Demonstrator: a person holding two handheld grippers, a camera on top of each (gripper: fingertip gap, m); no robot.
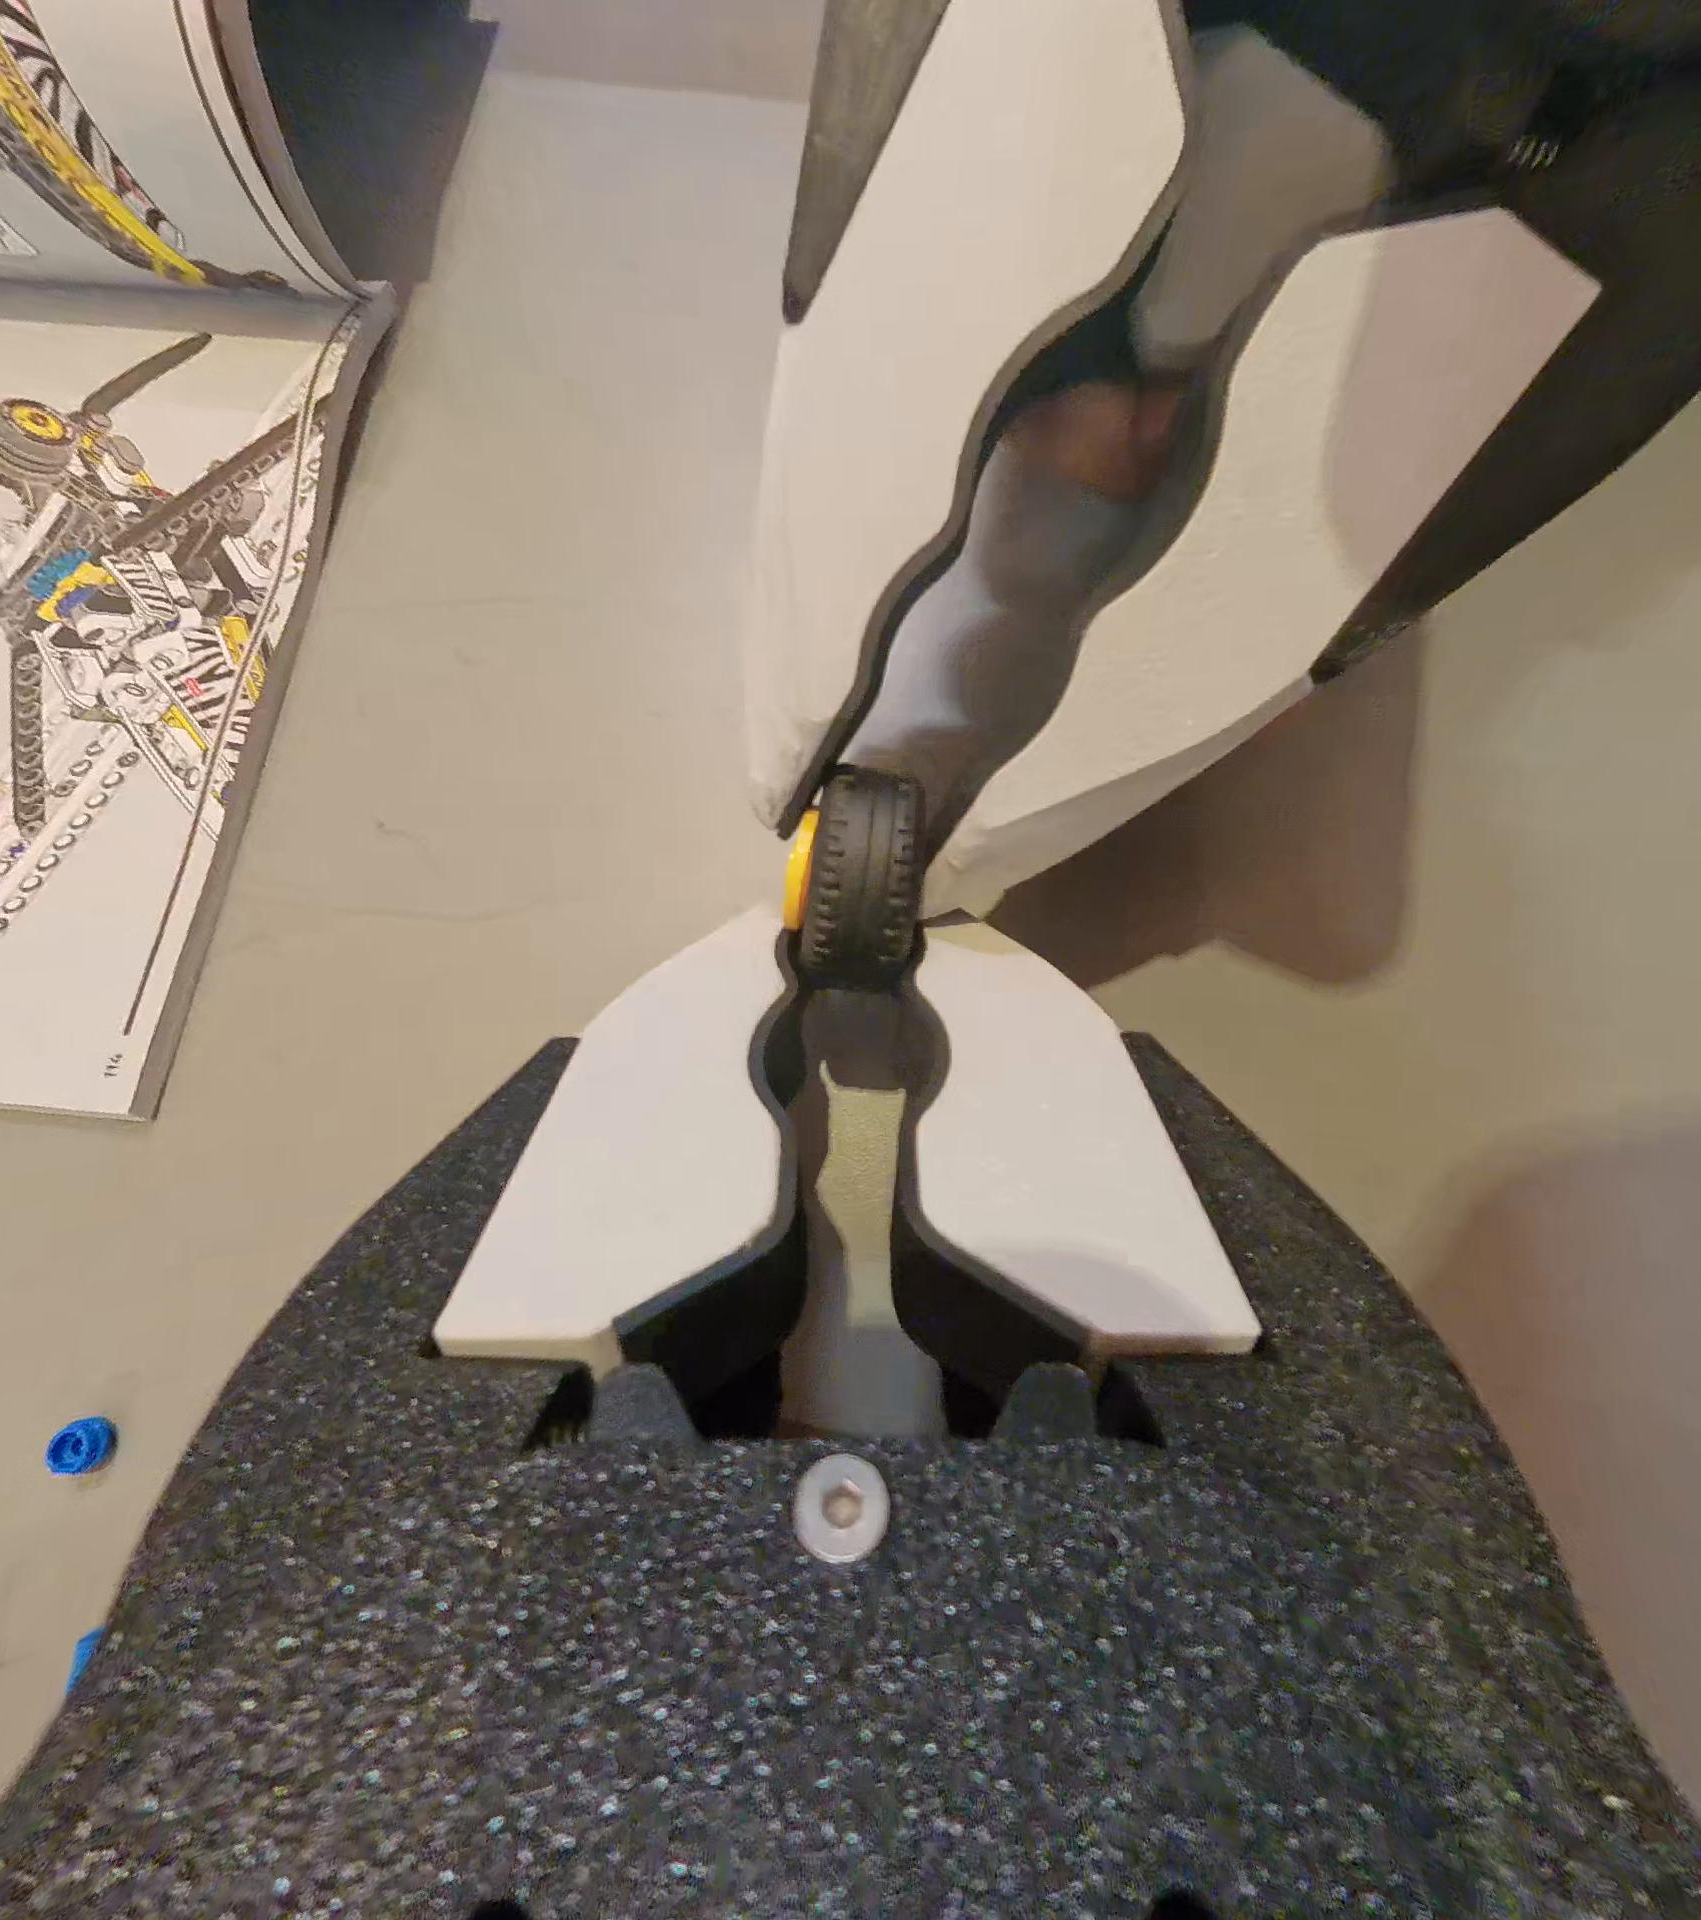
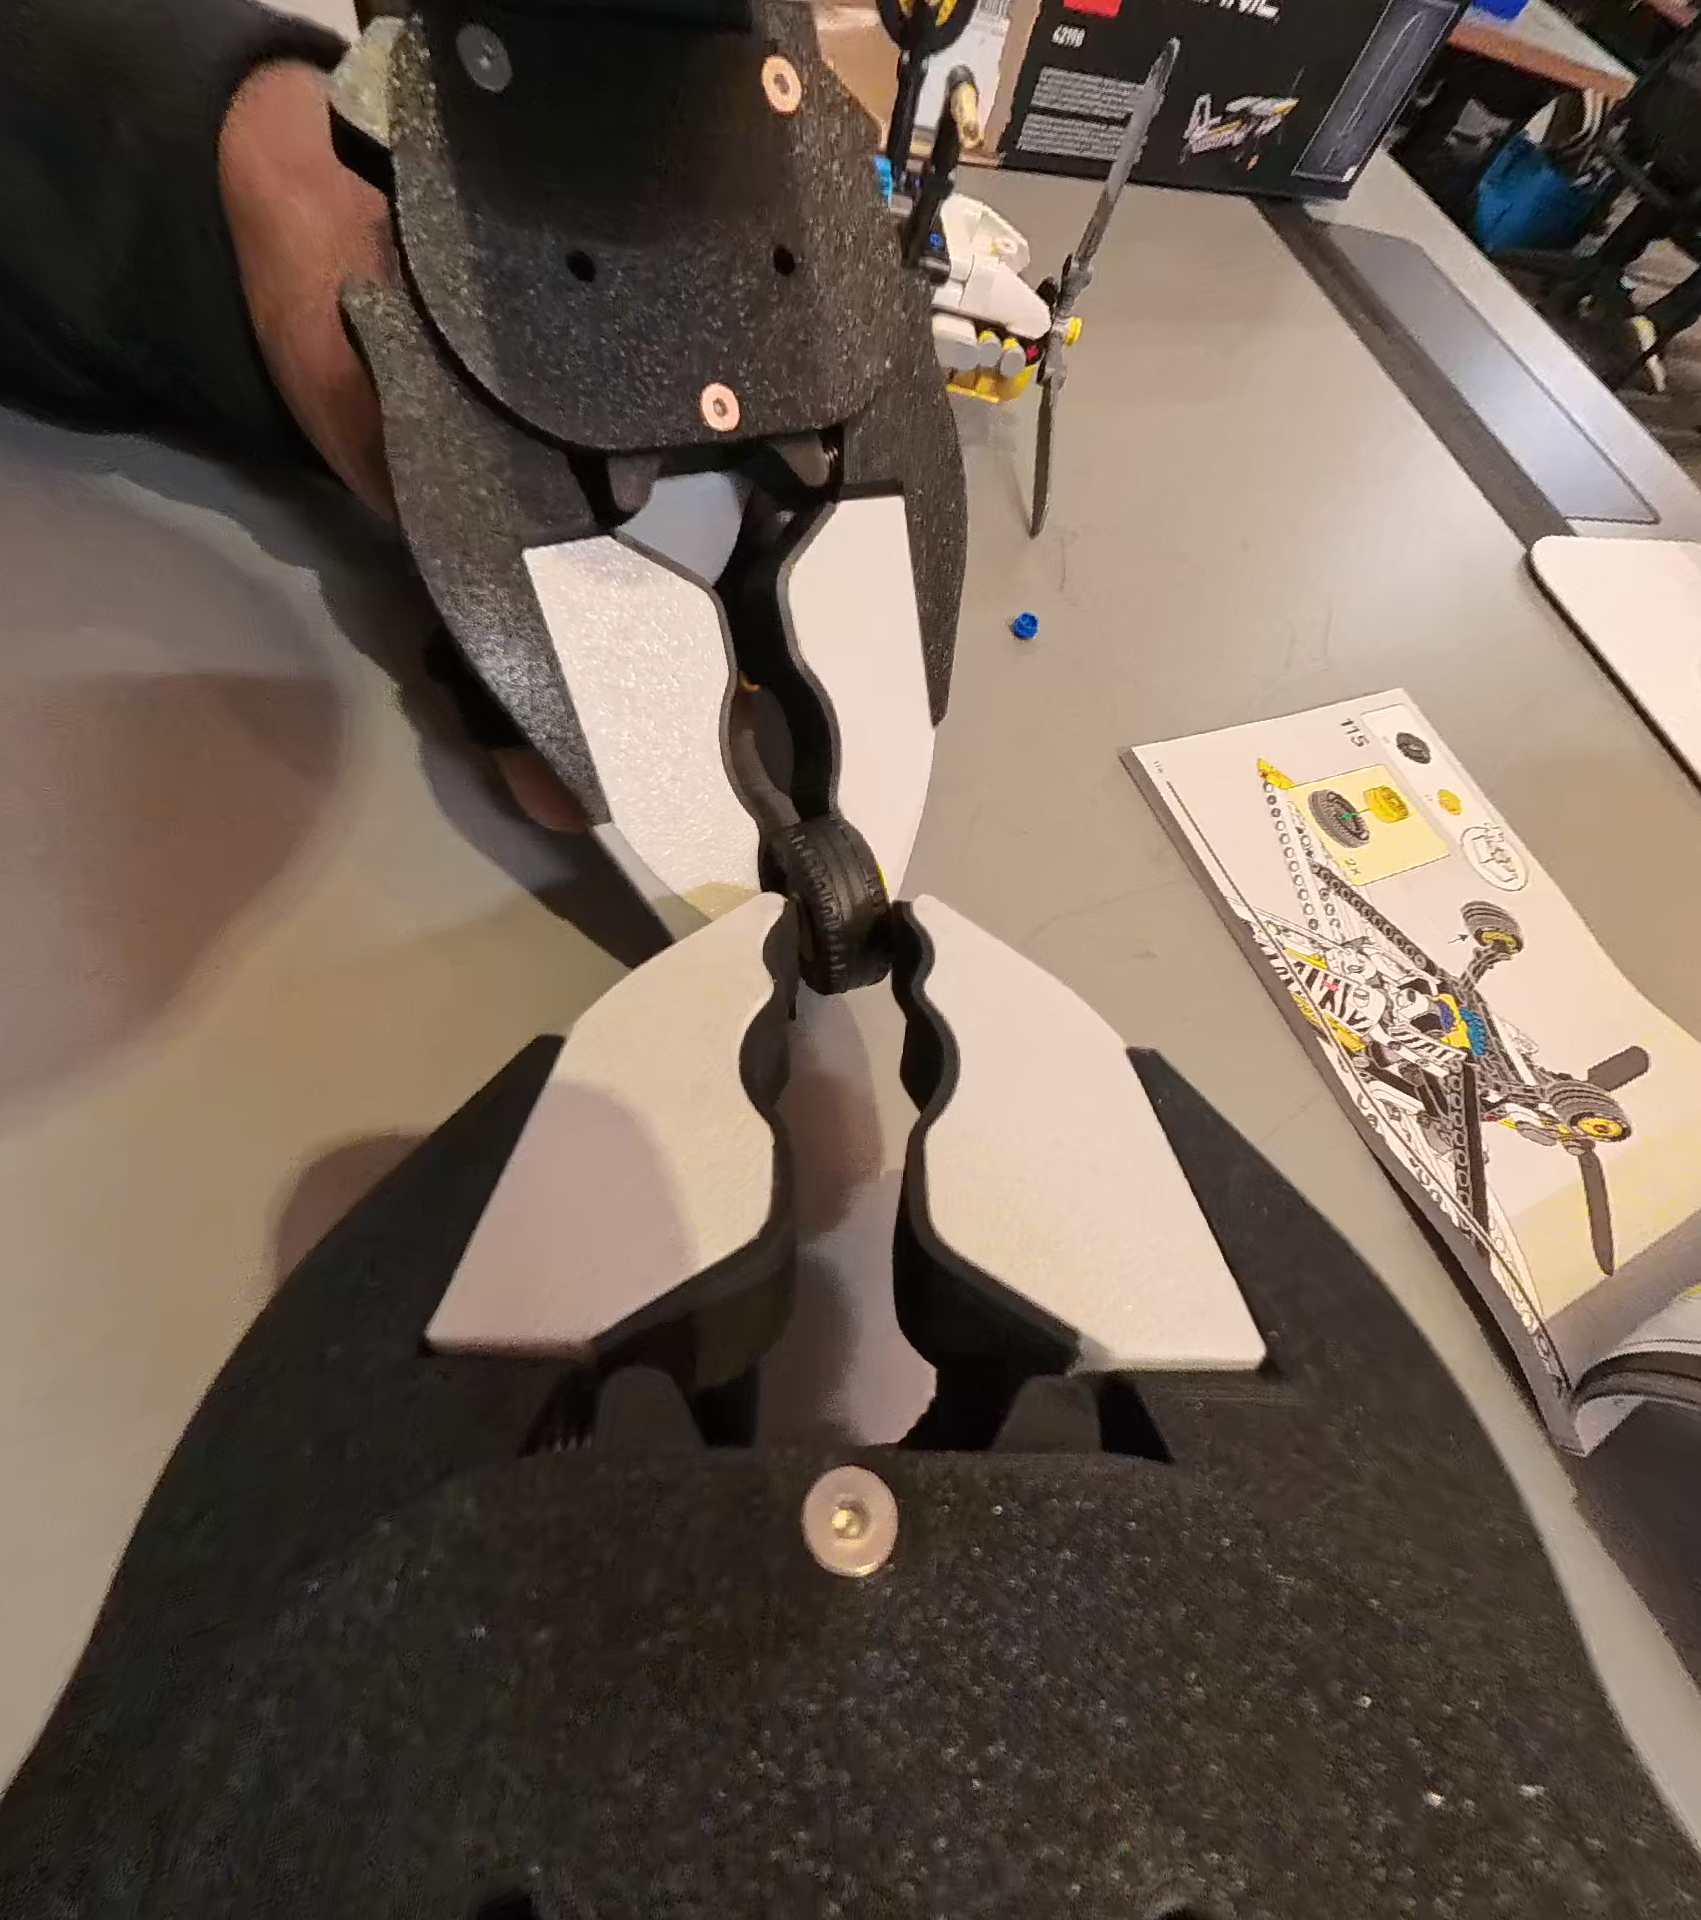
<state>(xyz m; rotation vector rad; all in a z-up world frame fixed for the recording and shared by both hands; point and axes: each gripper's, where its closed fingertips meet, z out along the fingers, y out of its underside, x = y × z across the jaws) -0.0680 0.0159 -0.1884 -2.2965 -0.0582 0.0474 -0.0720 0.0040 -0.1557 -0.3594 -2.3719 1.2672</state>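
Pinching a small black tyre [image 1: 861, 883] on a yellow hub from opposite sides, the left claw [image 1: 851, 961] and right claw [image 2: 841, 925] meet tip to tip above the table [image 1: 534, 623]; the wheel's axle runs across the jaws. Beyond lies an open instruction booklet [image 2: 1448, 987].

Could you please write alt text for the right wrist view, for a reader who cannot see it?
Two white-fingered grippers meet tip to tip over a grey table, both closed on one small black toy tyre with a yellow hub: the right gripper from below, the left gripper from above. An open instruction booklet lies at right.
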